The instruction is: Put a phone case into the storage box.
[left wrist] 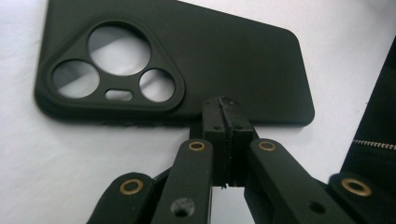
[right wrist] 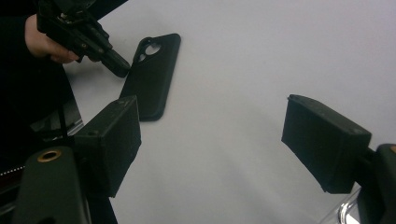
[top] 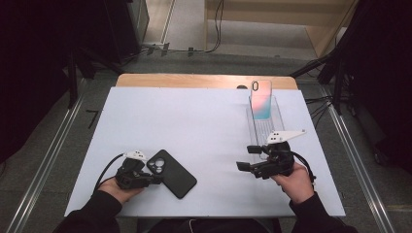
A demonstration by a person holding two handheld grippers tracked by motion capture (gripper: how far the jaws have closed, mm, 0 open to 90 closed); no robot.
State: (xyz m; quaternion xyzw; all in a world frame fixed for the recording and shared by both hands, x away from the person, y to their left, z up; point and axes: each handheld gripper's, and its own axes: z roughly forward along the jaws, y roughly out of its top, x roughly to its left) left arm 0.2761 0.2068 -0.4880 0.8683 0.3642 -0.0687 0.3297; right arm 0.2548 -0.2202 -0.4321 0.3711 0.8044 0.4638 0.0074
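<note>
The matte black soft phone case (top: 172,173) w/ a rounded-triangle camera cutout is lying flat, back up, on the white table sheet (top: 194,126), near the front edge, left of centre. Its cutout end is pointing toward the far-left; the other end is angling toward the front edge.

Your left gripper (top: 154,179) is sitting low at the case's long left edge, jaws pressed fully together. In the left gripper view the closed tips (left wrist: 227,114) are lying right at the rim of the case (left wrist: 187,60), just beside the cutout; can't tell if the rim is pinched btwn them or if they're only touching it. In the right gripper view the same closed tips (right wrist: 117,69) are meeting the case (right wrist: 152,77) below the cutout.

Your right gripper (top: 248,159) is hovering over the front-right part of the sheet, well apart from the case, pointing left. Its jaws are standing wide apart w/ nothing btwn them, just bare sheet (right wrist: 233,93).

Farther back on the right, a clear plastic rack (top: 278,116) is holding a second case, pink-to-blue gradient (top: 260,103), standing upright near the far-right corner.
</note>
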